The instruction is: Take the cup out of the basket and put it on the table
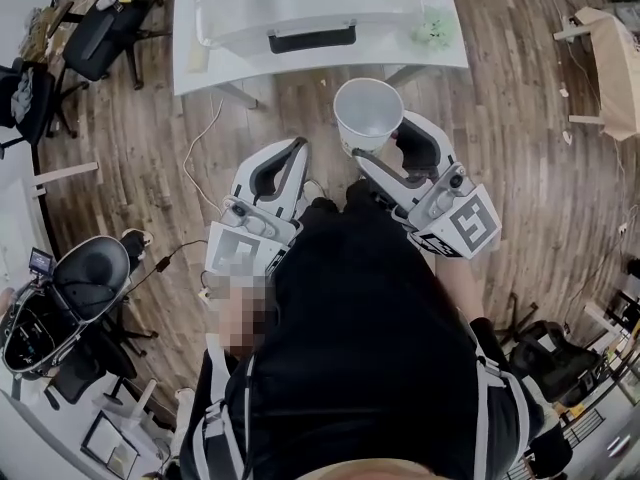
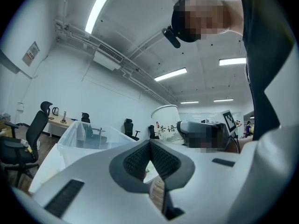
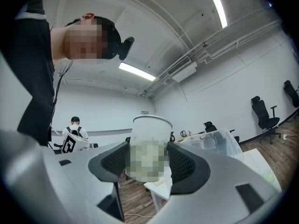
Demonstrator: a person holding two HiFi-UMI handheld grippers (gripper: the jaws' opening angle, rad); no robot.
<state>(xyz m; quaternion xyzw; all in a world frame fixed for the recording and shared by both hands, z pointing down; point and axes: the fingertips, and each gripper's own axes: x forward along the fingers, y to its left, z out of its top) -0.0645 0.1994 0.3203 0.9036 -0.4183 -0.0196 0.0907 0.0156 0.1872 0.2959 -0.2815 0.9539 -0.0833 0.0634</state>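
Note:
A white paper cup (image 1: 368,113) stands upright between the jaws of my right gripper (image 1: 385,140), which is shut on it above the wooden floor, just in front of the white table (image 1: 200,68). In the right gripper view the cup (image 3: 150,129) fills the gap between the two black pads. The clear plastic basket (image 1: 312,13) with a black handle sits on the table, beyond the cup. My left gripper (image 1: 297,150) hangs beside the right one, shut and empty. In the left gripper view its pads (image 2: 161,160) meet, and the cup (image 2: 167,120) and basket (image 2: 88,139) show beyond them.
A small green thing (image 1: 435,28) lies at the table's right corner. Black office chairs (image 1: 100,23) stand at the left, another chair (image 1: 70,298) at the lower left. A wooden bench (image 1: 610,53) is at the right. A white cable (image 1: 200,138) lies on the floor.

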